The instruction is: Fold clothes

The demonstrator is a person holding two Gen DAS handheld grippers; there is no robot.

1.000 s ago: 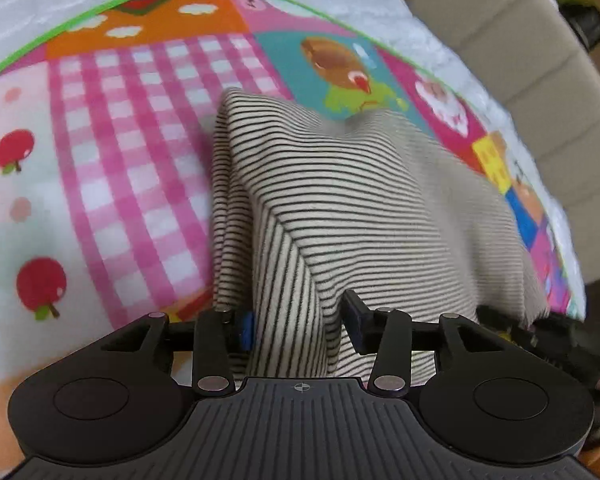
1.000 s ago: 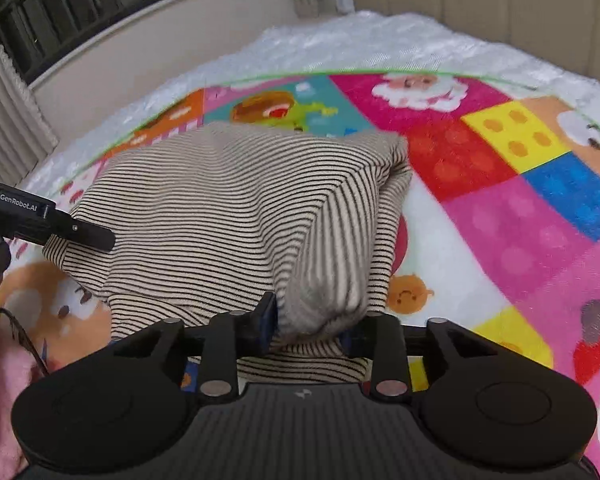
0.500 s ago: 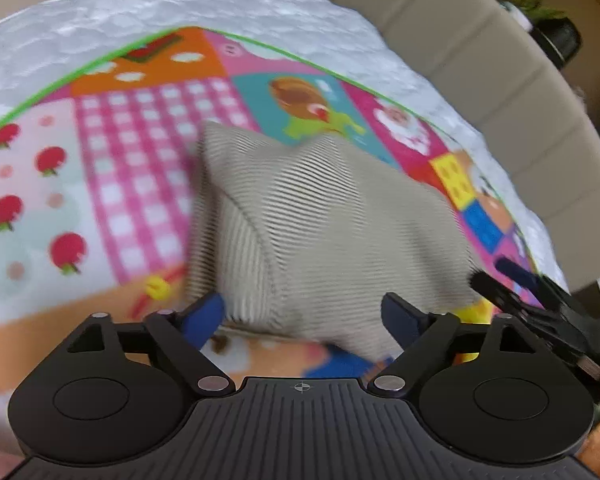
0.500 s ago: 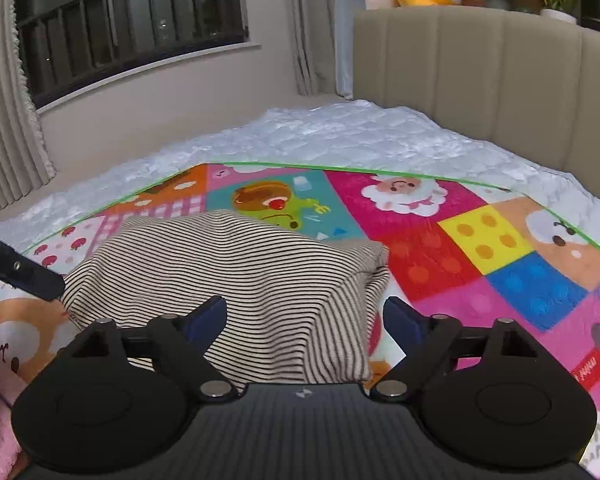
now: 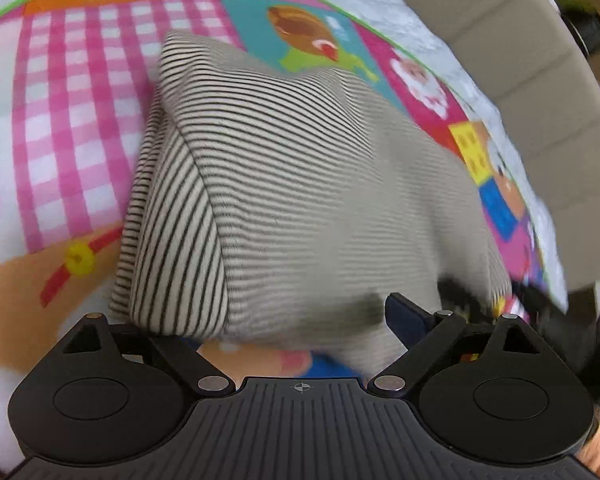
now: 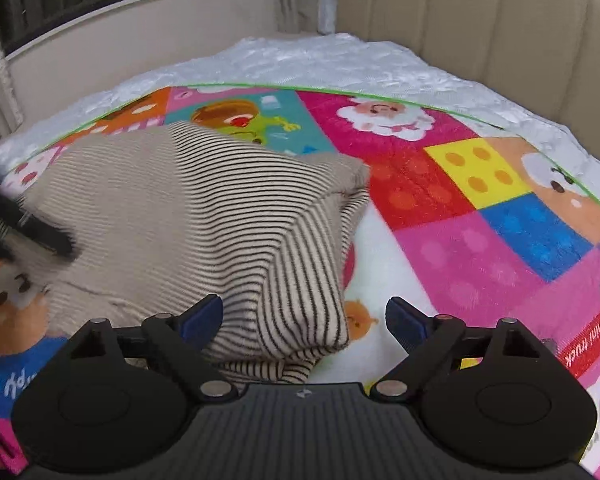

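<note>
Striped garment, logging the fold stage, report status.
Both hand-held grippers, left and right, open, jaws just spread. Striped garment released, lying bunched on the patchwork blanket. Nothing in the way.

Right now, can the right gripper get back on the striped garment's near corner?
Probably yes. The right gripper has its jaws wide open, and the striped garment lies on the play mat with its near corner between them. Nothing covers that corner; the left gripper is off at the far side.
</note>
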